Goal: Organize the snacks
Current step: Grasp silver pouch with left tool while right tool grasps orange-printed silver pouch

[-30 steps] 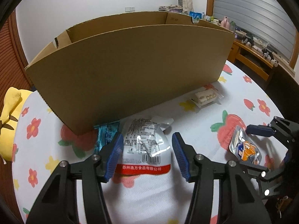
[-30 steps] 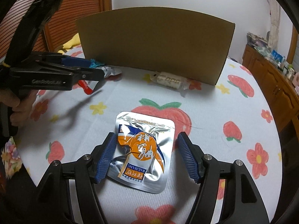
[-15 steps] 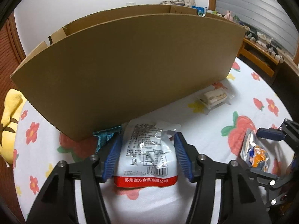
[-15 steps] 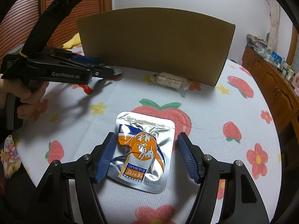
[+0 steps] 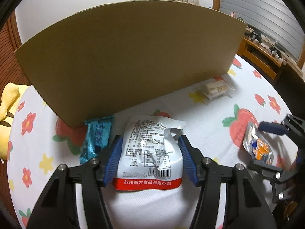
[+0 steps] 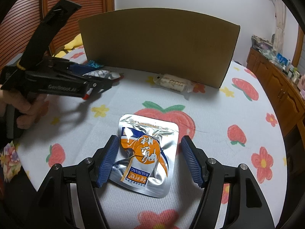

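A white snack packet with a red bottom band lies on the flowered tablecloth in front of a tall cardboard box. My left gripper straddles it, jaws apart, with the pads at the packet's side edges and the foil not squeezed. A silver and orange packet lies flat between the pads of my right gripper, which is open. Its left pad touches the foil edge and its right pad stands clear. The right wrist view shows the left gripper low over the white packet, held by a hand.
A blue wrapper lies beside the left finger, partly under the box edge. A beige wrapped cake sits at the box's right foot. A yellow plush is at the far left. A wooden sideboard runs along the right of the table.
My left gripper came down and closer to the box, its jaws a little wider, so the white packet now fills the gap. The right gripper and its packet have not moved.
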Available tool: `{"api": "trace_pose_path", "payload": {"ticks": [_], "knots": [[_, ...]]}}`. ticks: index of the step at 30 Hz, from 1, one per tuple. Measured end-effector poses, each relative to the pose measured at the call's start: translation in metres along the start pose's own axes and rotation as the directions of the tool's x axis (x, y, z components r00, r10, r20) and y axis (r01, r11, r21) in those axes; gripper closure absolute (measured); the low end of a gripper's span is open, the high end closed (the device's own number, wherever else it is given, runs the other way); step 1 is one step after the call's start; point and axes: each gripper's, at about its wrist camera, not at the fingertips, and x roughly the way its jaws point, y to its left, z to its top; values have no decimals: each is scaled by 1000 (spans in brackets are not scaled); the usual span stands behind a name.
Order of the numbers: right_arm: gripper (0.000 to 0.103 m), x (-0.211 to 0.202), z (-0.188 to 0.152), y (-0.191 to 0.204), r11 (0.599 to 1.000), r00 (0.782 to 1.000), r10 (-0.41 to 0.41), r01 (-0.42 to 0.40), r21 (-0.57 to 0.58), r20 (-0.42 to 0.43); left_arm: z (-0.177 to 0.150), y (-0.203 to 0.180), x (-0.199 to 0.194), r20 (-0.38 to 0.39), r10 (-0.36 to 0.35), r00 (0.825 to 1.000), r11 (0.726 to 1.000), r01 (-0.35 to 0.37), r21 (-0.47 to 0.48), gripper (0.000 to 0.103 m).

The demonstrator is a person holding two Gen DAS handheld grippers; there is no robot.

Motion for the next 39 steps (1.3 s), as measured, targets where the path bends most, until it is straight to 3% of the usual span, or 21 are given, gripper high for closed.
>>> {"api": "trace_pose_path", "payload": {"ticks": [7,17,31,36,39], "knots": [[33,0,0,0,1000,1000,0,0,0,0,-18,-4,-20,20,-20,1000,1000,21,-18,45],[33,0,0,1,1000,1000,0,0,0,0,-33,-10,-52,105,-6,994,998,11,-55,45],[33,0,0,1,1000,1000,5,-5,5,-5,-54,-14,-58,133,-9,991,993,24,-113,44],[43,0,0,3,1000,1000,18,-18,-2,-9,-55,-18,-59,140,-13,990,994,28,-108,44],[55,-1,2,5,999,999,37,-37,0,-12,-56,-20,-61,146,-16,989,994,31,-106,44]]}}
